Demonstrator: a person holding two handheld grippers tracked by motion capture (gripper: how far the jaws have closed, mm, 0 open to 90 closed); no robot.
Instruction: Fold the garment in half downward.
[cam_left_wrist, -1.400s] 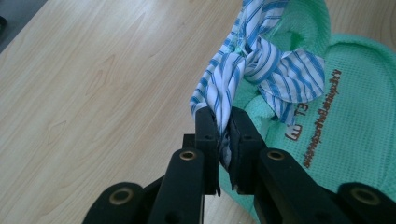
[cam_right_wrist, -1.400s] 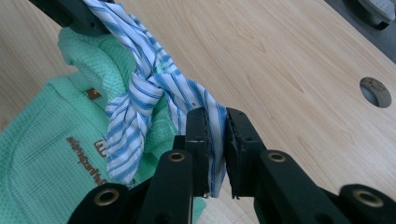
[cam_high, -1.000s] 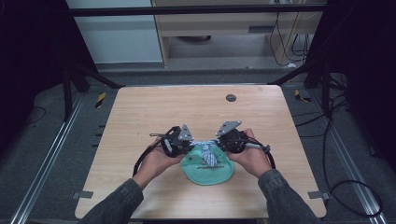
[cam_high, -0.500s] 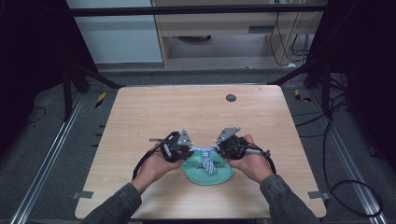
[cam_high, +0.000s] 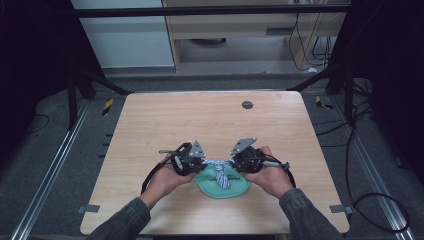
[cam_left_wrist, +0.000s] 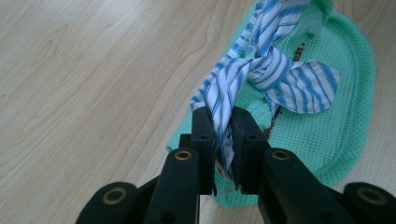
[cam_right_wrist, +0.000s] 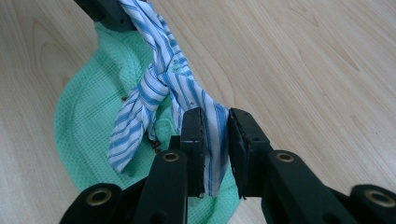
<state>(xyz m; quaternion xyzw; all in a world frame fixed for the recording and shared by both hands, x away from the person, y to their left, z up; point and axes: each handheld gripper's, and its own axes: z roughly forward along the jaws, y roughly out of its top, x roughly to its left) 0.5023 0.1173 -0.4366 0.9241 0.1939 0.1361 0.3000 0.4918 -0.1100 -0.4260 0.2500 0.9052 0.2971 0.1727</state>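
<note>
Compared with a second ago, your hands have slid a bit toward you and pulled slightly apart, so the striped cloth strip (cam_high: 218, 167) now runs tighter between them and the knot (cam_left_wrist: 261, 70) in its middle looks cinched. I'd read that as the tying nearly done; one more even tug would probably seat it, but pull too hard and the ends may slip out.

Your left tongs (cam_left_wrist: 223, 140) are closed nearly all the way, pinching one end of the strip between the jaws. Your right tongs (cam_right_wrist: 215, 144) sit a little wider, but the other end is clamped against the jaws there too. The knot hangs just over the green mesh cloth (cam_high: 225, 186), which lies flat on the desk (cam_high: 210, 120) near your edge, between your two hands. A loose tail of the strip flops onto the mesh.

The desk itself is pale wood grain, bare apart from a small dark round spot (cam_high: 247, 105) near the far side. Around it the room's dim: dark floor, cables (cam_high: 370, 205) trailing on the right, a light cabinet (cam_high: 125, 35) behind.
</note>
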